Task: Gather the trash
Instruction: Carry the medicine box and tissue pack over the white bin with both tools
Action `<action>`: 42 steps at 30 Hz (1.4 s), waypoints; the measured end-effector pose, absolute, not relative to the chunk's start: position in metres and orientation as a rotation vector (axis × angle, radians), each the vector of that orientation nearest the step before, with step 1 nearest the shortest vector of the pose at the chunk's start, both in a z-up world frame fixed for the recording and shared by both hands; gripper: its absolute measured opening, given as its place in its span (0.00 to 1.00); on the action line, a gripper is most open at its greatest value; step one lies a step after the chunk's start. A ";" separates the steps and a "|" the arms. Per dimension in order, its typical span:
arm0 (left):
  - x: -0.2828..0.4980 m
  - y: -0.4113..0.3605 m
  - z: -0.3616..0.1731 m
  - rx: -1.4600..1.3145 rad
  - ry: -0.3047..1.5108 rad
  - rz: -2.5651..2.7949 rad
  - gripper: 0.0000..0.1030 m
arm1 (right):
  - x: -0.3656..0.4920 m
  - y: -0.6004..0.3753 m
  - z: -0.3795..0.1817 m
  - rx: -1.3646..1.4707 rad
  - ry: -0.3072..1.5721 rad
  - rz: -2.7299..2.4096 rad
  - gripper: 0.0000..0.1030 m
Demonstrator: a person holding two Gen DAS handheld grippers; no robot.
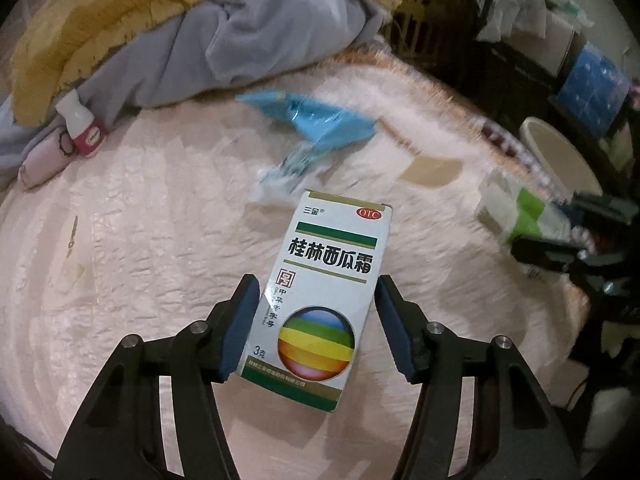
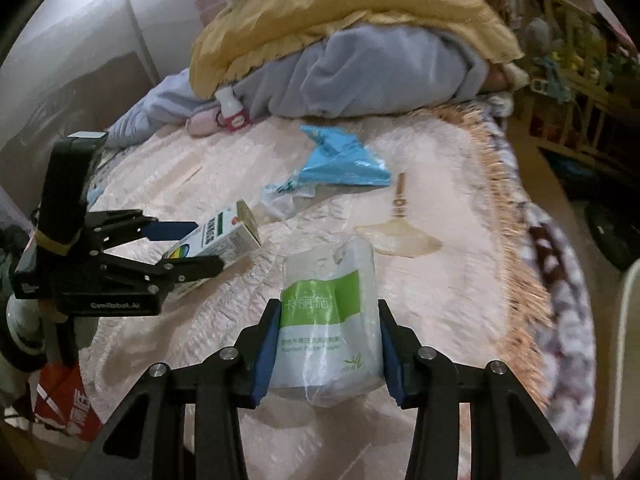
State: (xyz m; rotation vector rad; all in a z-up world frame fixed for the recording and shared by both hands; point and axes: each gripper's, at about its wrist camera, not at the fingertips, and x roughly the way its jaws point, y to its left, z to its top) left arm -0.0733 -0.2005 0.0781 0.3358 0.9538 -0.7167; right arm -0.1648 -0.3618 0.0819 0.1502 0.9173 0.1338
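Blue pads of the left gripper [image 1: 316,324] are bracketing a white medicine box [image 1: 320,292], the left pad touching, the right showing a sliver of gap. Its partner, the right gripper [image 2: 328,344], is pinching a green-and-white tissue pack [image 2: 330,320]. Both are sitting over the pink quilt [image 1: 140,260], with a blue wrapper [image 1: 316,120] lying beyond near the grey bedding [image 1: 240,48].

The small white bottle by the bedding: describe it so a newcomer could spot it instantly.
Start at the heaped yellow quilt and grey blanket at the far end of the pink bed cover. At their near edge leans the small white bottle, the only item with a pink-red label band, beside a pale pink pouch.
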 end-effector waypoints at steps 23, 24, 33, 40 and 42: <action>-0.146 -0.317 0.126 0.365 0.829 -0.759 0.57 | -0.245 -0.450 0.118 0.226 0.821 -0.065 0.42; -0.148 -0.323 0.126 0.370 0.824 -0.761 0.57 | -0.248 -0.454 0.118 0.232 0.819 -0.073 0.42; -0.168 -0.370 0.134 0.402 0.792 -0.802 0.57 | -0.276 -0.498 0.120 0.277 0.800 -0.162 0.42; -0.181 -0.404 0.132 0.425 0.790 -0.838 0.57 | -0.298 -0.528 0.121 0.309 0.781 -0.222 0.42; -0.185 -0.413 0.130 0.431 0.794 -0.844 0.57 | -0.303 -0.536 0.121 0.315 0.778 -0.238 0.42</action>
